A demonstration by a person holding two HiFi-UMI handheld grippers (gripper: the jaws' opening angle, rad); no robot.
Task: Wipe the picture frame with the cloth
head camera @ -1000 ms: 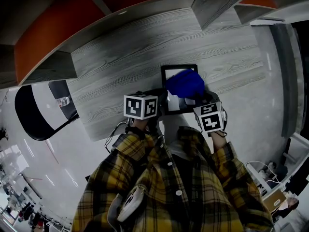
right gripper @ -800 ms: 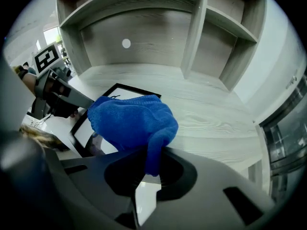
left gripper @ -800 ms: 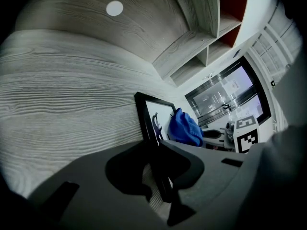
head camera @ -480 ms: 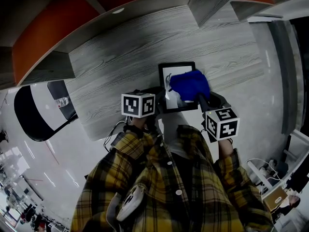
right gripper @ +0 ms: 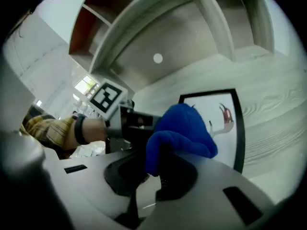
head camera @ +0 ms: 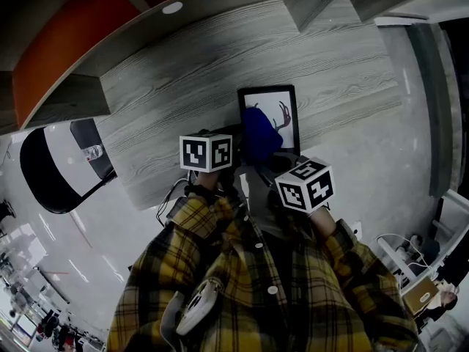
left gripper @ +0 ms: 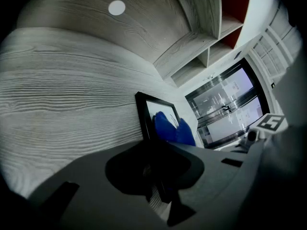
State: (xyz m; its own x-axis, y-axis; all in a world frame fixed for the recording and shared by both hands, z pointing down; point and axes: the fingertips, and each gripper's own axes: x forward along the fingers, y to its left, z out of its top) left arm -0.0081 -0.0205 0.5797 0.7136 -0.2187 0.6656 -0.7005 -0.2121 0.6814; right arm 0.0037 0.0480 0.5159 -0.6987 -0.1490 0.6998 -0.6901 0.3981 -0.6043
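In the head view, the cloth point(head camera: 258, 136) covers the lower left part of the picture frame point(head camera: 281, 112). In the left gripper view, the frame's near corner runs into the dark recess of the left gripper point(left gripper: 156, 181), where shadow obscures detail. In the right gripper view, the cloth conceals the jaw tips of the right gripper point(right gripper: 160, 159), whose body hides the frame's near edge.

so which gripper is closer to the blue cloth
Right. The right gripper has its fingers shut on the cloth, holding it on the picture frame. The left gripper is beside the cloth, clamped on the frame's near left edge.
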